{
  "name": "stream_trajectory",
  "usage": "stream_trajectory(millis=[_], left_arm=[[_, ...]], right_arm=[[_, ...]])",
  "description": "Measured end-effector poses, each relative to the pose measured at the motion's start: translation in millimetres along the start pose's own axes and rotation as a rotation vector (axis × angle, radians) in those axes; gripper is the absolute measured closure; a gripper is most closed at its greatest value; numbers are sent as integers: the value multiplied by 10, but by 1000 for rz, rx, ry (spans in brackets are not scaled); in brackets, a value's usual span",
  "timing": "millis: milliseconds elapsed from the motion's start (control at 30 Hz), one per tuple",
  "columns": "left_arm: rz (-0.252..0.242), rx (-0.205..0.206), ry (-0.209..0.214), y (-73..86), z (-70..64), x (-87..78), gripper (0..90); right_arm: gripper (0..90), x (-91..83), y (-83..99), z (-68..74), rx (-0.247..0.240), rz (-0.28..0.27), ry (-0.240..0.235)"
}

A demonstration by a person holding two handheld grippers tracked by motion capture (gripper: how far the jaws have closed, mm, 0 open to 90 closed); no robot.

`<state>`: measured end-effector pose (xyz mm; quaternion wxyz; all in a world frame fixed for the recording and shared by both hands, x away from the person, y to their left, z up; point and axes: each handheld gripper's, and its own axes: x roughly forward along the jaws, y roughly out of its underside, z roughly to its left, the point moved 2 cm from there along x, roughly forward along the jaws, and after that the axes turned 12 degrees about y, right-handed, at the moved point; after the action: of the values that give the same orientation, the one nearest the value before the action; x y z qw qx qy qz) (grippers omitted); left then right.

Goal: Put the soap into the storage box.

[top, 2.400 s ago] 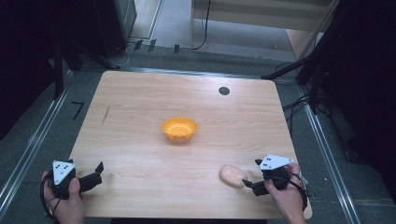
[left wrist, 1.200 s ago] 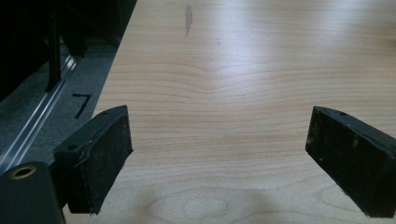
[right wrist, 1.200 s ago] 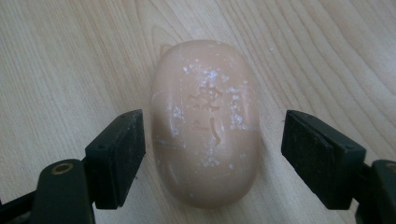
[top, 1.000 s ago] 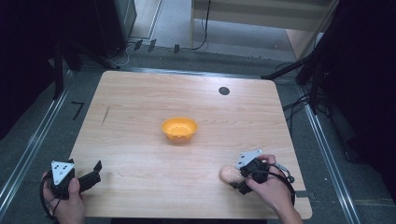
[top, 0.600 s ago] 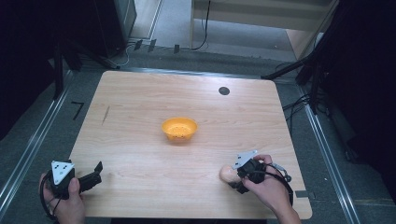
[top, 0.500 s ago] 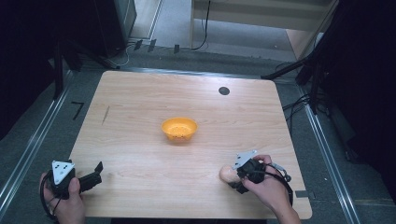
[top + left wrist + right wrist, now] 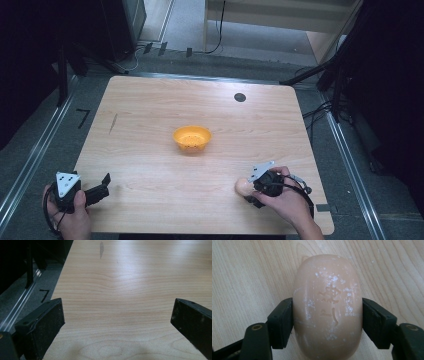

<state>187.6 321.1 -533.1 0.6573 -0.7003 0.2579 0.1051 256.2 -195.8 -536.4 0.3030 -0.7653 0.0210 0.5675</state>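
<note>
High view first: we note the wooden desk (image 7: 150, 150), rounded at its corners, with a small black round mark (image 7: 240, 97) near its far edge. An orange bowl (image 7: 192, 138) stands near the middle of the desk, well apart from both hands. At the near left corner we find the left tongs (image 7: 102, 183), held by a hand at the desk's edge; the left gripper view shows their jaws spread wide over bare wood, with nothing between them. Near the near right corner we find the right tongs (image 7: 250, 191), and at their tip a pale peach soap bar (image 7: 243, 187) lying on the desk. The right gripper view shows the soap bar (image 7: 327, 307) pinched at its two long sides, both jaws pressed against it, its stamped face upward and dusted with white flecks.
</note>
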Motion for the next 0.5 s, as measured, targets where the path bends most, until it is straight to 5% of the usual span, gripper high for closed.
stream_trajectory(millis=[500], left_arm=[[4, 3, 0, -1, -1, 4, 0]], right_arm=[[336, -10, -32, 4, -25, 26, -11]])
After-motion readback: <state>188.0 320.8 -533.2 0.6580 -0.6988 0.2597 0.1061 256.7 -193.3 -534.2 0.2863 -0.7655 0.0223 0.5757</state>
